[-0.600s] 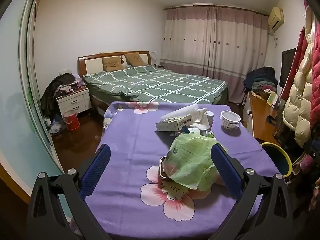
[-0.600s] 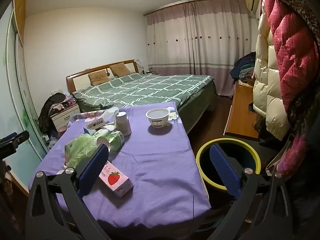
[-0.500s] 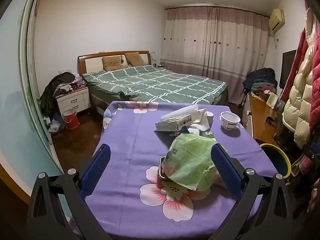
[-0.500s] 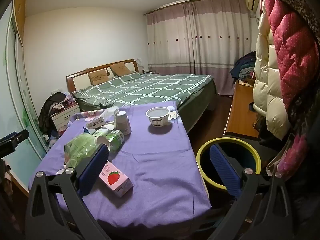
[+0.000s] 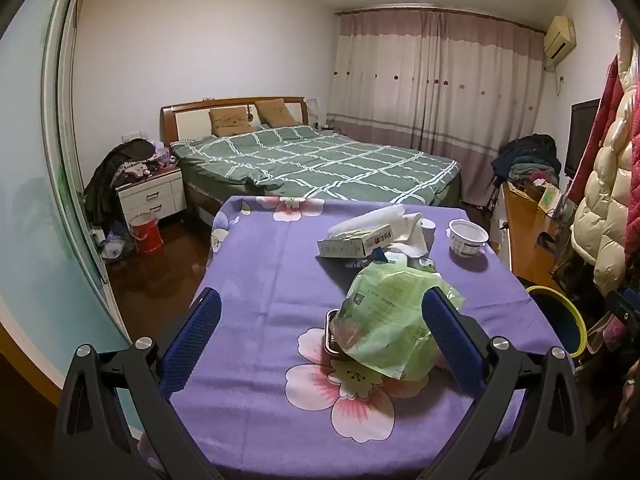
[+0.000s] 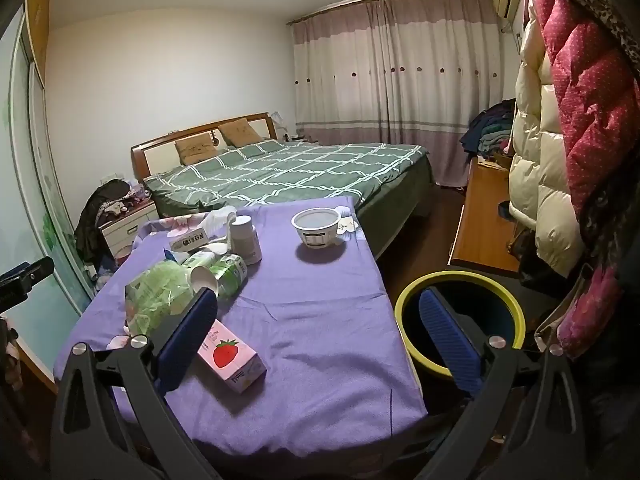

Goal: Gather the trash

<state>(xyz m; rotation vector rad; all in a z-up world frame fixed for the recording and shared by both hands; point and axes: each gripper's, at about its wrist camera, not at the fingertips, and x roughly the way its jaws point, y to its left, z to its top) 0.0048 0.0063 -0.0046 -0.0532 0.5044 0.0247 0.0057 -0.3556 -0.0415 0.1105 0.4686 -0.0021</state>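
Trash lies on a table with a purple flowered cloth (image 5: pixel 272 280). A crumpled green plastic bag (image 5: pixel 392 320) lies over a metal tin, just ahead of my open, empty left gripper (image 5: pixel 320 320). Behind it are a flat box (image 5: pixel 356 242), white tissue and a white bowl (image 5: pixel 468 238). In the right wrist view a pink strawberry carton (image 6: pixel 230 354) lies by the left finger of my open, empty right gripper (image 6: pixel 320 322). Green cans (image 6: pixel 224 270), a white bottle (image 6: pixel 246 240), the bowl (image 6: pixel 318 230) and the bag (image 6: pixel 158 296) lie further off.
A yellow-rimmed bin (image 6: pixel 460 320) stands on the floor right of the table, also in the left wrist view (image 5: pixel 560 324). A bed with a green checked cover (image 5: pixel 320 168) is behind the table. Coats (image 6: pixel 560 140) hang at the right above a wooden desk (image 6: pixel 484 220).
Both views have shifted only slightly. Both grippers stay open and nothing on the table has moved.
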